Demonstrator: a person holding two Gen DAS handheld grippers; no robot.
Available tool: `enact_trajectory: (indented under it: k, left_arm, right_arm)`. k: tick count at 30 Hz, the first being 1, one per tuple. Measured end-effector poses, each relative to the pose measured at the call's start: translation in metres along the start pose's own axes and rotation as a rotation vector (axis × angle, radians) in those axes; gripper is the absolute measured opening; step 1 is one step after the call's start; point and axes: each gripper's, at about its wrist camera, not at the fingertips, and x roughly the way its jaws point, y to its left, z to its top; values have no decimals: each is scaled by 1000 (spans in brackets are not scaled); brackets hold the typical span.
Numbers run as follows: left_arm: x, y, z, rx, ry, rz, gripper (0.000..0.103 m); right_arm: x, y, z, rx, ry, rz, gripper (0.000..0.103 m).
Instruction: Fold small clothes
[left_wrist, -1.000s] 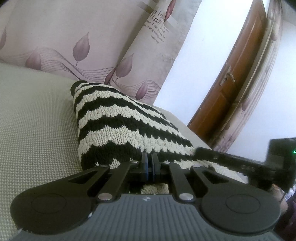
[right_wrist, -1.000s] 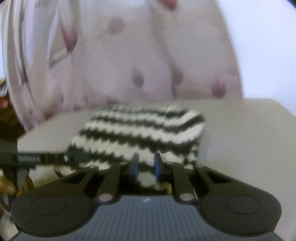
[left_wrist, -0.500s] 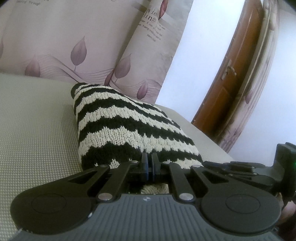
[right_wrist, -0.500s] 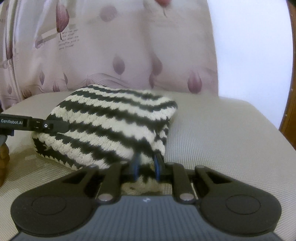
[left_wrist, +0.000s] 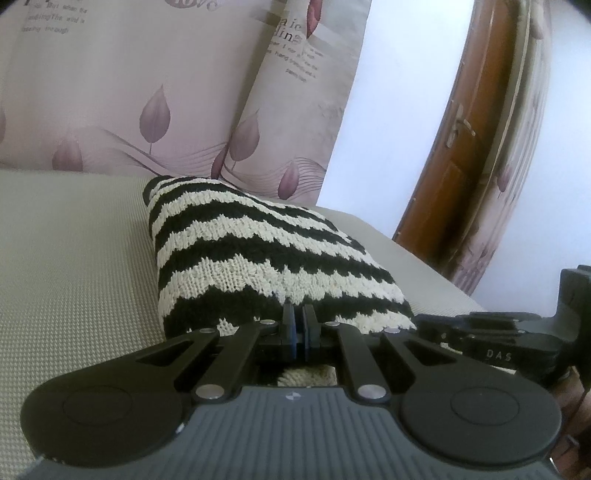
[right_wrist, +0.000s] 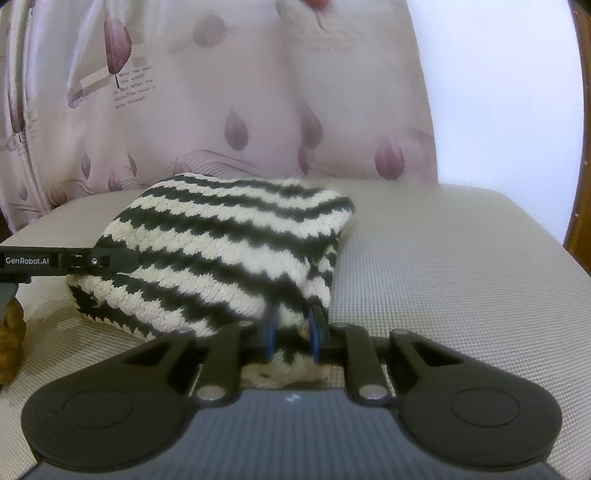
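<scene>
L gripper (left_wrist: 299, 326) & R gripper (right_wrist: 293, 334) fingers still clamp striped knit (left_wrist: 258, 258); barely shifted, blur gone.

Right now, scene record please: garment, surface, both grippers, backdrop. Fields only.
garment: black-and-cream striped knit, folded into a thick bundle
surface: beige woven cushion, the knit lies on it
left gripper: fingers shut on the knit's near edge
right gripper: fingers shut on the knit's near right corner
both grippers: pinch the same near edge, side by side
backdrop: pink leaf-print curtain behind the cushion; brown wooden door to the right in the left wrist view
</scene>
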Motion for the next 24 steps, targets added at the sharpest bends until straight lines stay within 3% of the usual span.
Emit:
enact_trajectory:
  k: [24]
  left_arm:
    - [1, -7, 0, 49, 1, 37, 14]
  right_arm:
    - [1, -5, 0, 57, 1, -43, 41]
